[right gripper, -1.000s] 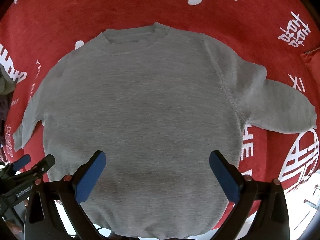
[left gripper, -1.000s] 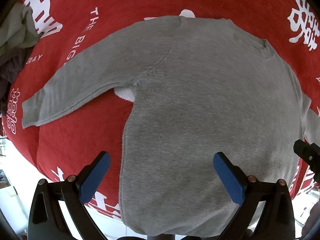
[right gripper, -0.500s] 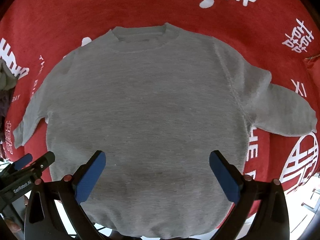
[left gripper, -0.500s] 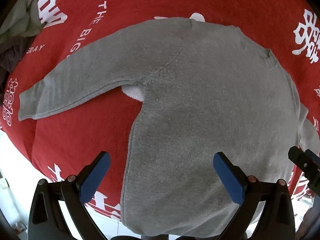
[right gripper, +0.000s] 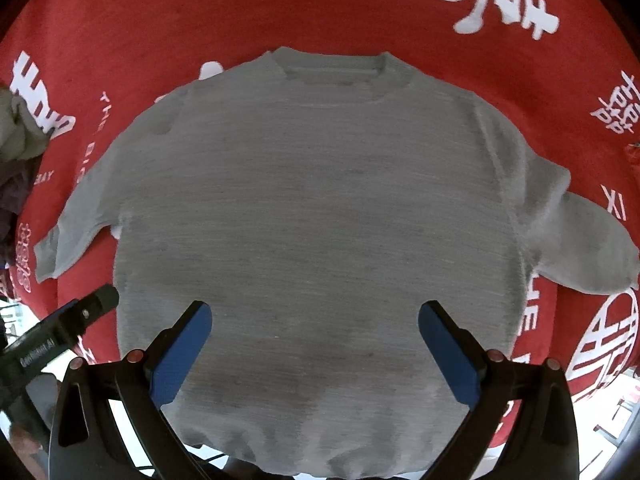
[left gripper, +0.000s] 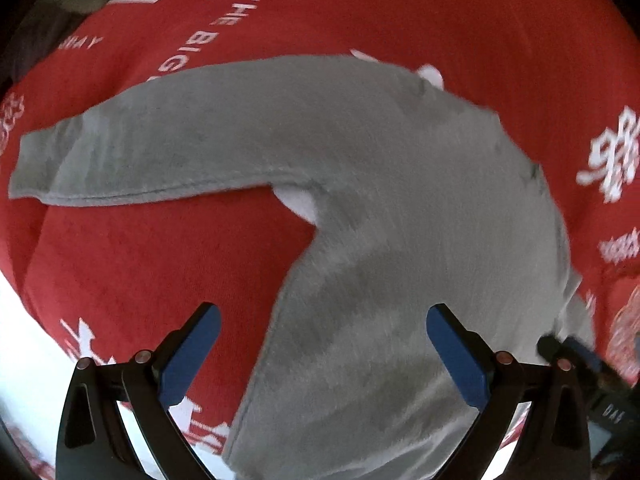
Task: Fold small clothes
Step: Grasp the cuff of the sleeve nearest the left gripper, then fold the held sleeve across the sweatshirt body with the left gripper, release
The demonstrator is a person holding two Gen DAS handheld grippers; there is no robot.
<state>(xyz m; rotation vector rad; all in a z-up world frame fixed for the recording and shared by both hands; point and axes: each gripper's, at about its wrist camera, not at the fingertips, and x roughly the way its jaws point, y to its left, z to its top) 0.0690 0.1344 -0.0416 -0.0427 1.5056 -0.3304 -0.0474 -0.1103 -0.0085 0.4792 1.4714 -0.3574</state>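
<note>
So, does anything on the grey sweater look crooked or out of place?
Mostly not: the grey long-sleeved sweater lies flat on the red printed cloth. Only its right sleeve looks doubled over and stubby, while the left sleeve lies straight.

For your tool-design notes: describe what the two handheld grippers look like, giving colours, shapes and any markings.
Both the left gripper and the right gripper have black, angular, cut-out frames, blue pads on the fingers and small coppery rivets. The left gripper's side carries small white lettering, too blurred to read.

The sweater point(right gripper: 316, 216) lies flat on the cloth point(right gripper: 160, 20), collar at the far side, sleeves extending left and right. A clothes pile point(right gripper: 16, 136) lies at far left.
</note>
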